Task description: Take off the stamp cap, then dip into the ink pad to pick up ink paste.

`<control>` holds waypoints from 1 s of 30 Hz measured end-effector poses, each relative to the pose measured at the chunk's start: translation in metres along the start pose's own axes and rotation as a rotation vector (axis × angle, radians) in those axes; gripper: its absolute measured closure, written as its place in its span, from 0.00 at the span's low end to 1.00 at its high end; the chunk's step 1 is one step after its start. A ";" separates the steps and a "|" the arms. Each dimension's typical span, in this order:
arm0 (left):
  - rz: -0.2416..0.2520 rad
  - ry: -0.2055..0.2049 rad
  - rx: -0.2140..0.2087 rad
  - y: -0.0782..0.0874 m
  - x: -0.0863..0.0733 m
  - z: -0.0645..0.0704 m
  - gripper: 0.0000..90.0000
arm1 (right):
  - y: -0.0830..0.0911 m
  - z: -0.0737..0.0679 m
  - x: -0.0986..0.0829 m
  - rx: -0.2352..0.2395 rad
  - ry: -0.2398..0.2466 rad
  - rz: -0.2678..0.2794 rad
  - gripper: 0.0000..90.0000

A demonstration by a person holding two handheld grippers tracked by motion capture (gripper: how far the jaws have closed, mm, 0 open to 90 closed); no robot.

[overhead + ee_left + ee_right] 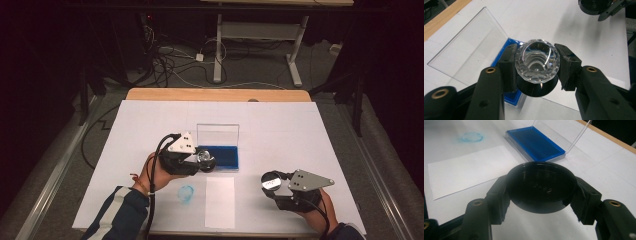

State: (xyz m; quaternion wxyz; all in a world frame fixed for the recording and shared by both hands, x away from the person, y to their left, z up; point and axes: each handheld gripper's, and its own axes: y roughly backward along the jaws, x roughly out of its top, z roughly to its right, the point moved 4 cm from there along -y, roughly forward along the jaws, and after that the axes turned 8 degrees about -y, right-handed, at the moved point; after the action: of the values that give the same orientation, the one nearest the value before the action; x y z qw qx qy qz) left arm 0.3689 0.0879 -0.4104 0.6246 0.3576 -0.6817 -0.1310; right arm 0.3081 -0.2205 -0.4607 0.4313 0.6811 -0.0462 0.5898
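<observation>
Stamp pad, the flat blue ink tray (226, 156) with its clear plastic lid standing open, lay directly ahead of your left gripper (202, 161), touching distance away; your right gripper (272, 182) was well apart. Left gripper was clamped on the faceted clear crystal stamp (537, 61), its black base downward. Right gripper was clamped on the round black cap (541, 186). The right gripper view showed a blue ring print (472, 137) beside the white paper sheet (466, 171).

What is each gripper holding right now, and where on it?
Left gripper pinches the crystal-handled stamp by the sides of its faceted knob. Right gripper clamps the black round cap across its rim.
</observation>
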 end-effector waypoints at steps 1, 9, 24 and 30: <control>0.000 0.000 0.000 0.000 0.001 -0.002 0.61 | 0.000 0.000 0.000 -0.001 0.001 0.000 0.43; -0.025 0.002 -0.006 -0.008 0.014 -0.016 0.61 | 0.003 0.001 -0.002 -0.011 -0.003 0.009 0.43; -0.162 -0.020 -0.052 -0.031 0.032 -0.039 0.61 | 0.001 0.000 -0.004 0.007 -0.005 -0.006 0.43; -0.226 -0.015 -0.066 -0.047 0.034 -0.048 0.61 | 0.001 -0.004 -0.004 0.013 0.000 -0.015 0.43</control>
State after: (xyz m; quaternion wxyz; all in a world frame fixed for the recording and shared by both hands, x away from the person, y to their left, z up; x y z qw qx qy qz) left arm 0.4305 0.0452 -0.4056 0.6121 0.4106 -0.6369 -0.2257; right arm 0.3032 -0.2200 -0.4643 0.4312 0.6844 -0.0371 0.5868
